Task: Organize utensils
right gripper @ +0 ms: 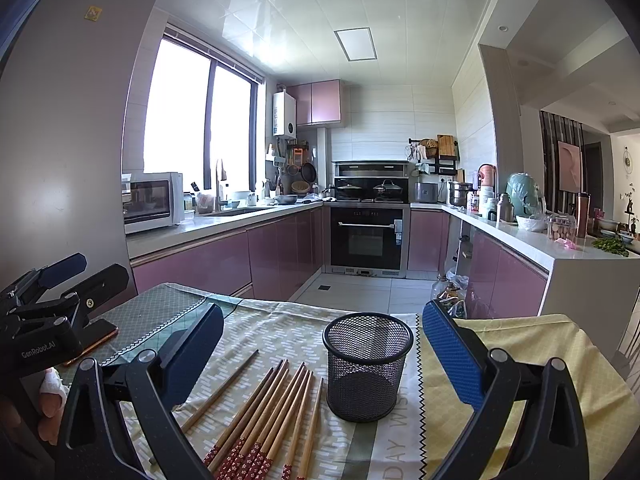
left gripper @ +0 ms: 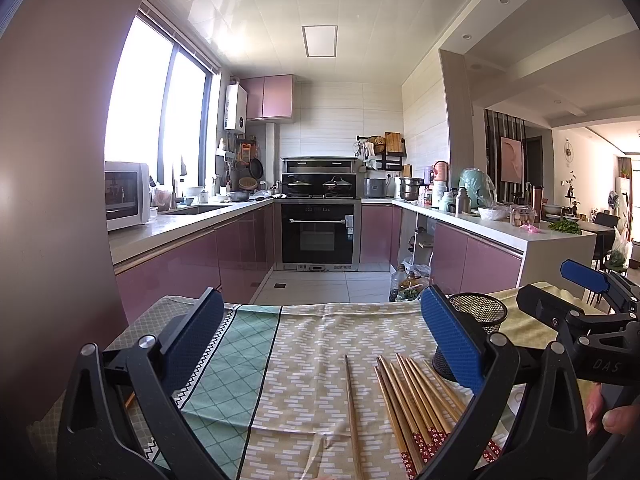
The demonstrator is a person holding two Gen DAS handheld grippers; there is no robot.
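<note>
Chopsticks (right gripper: 264, 416) lying loose on the tablecloth (right gripper: 280, 332), a fanned bunch with the red-patterned ends toward the near edge and bare wooden tips pointing far. One single chopstick (right gripper: 220, 390) off by itself just left of the bunch, angled away from it. Same split in the left wrist view: bunch (left gripper: 416, 404) on the right, lone stick (left gripper: 352, 412) a bit to its left.

Mesh cup (right gripper: 366, 368) standing upright just right of the bunch, nothing in it. Nearest stick close beside its base, can't tell if touching. From the left wrist view, cup (left gripper: 480, 312) mostly hidden behind the right blue pad.

Left gripper (left gripper: 320, 336) spread wide, hovering over the cloth, gripping nothing; lone stick and part of the bunch framed between the blue pads. Right gripper (right gripper: 320, 348) also spread wide, nothing held, cup and bunch sitting in the gap. Each gripper visible at the edge of the other's view, with a bit of the person's fingers (left gripper: 612, 416) behind.

Phone (right gripper: 96, 340) lying flat near the far left of the table, partly under the left gripper's body. Cloth patchwork: green diamond panel on the left, beige dashes in the middle, plain yellow on the right.

Beyond the table, kitchen with pink cabinets, oven (right gripper: 366, 236) straight ahead, microwave (right gripper: 150, 202) on the left counter.
</note>
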